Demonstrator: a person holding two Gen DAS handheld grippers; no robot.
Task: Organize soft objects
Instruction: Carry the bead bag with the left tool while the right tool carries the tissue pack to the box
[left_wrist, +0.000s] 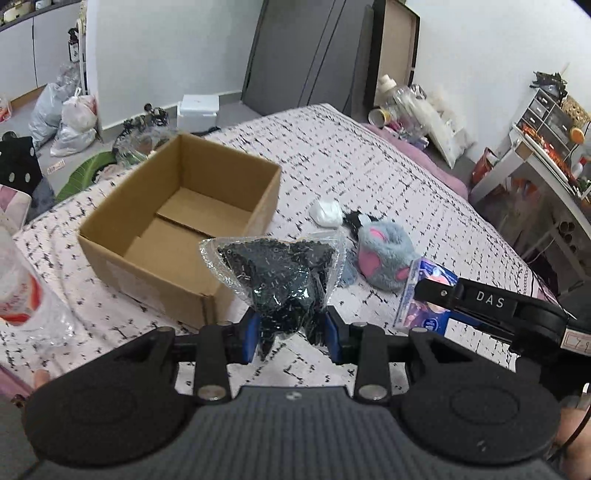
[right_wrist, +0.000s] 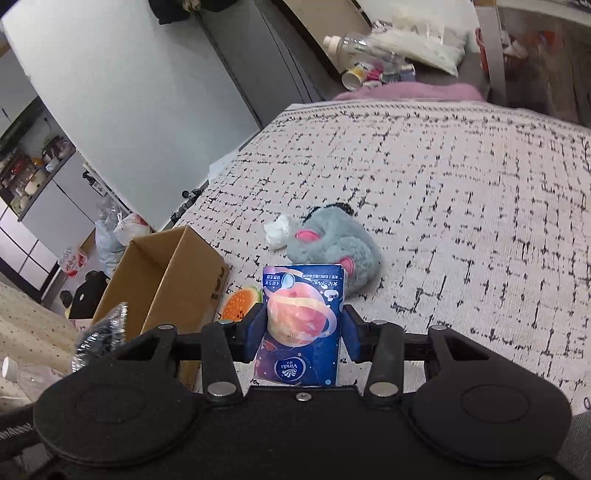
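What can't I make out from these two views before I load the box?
- Cardboard box floor: near strip hidden by its front wall, left wrist view; nearly all hidden in right wrist view.
- Black item beside the grey plush toy: partly covered by the plush, unidentifiable.
- Orange round thing: cut off behind the tissue pack and fingers.

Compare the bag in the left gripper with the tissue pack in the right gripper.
The clear bag of black bits is see-through and lumpy, bulging above the left gripper; the blue tissue pack is opaque, printed and box-shaped. The bag is pinched at its narrow lower end, while the pack is gripped across its flat sides by the right gripper. Both are held off the patterned bedspread near the open cardboard box.
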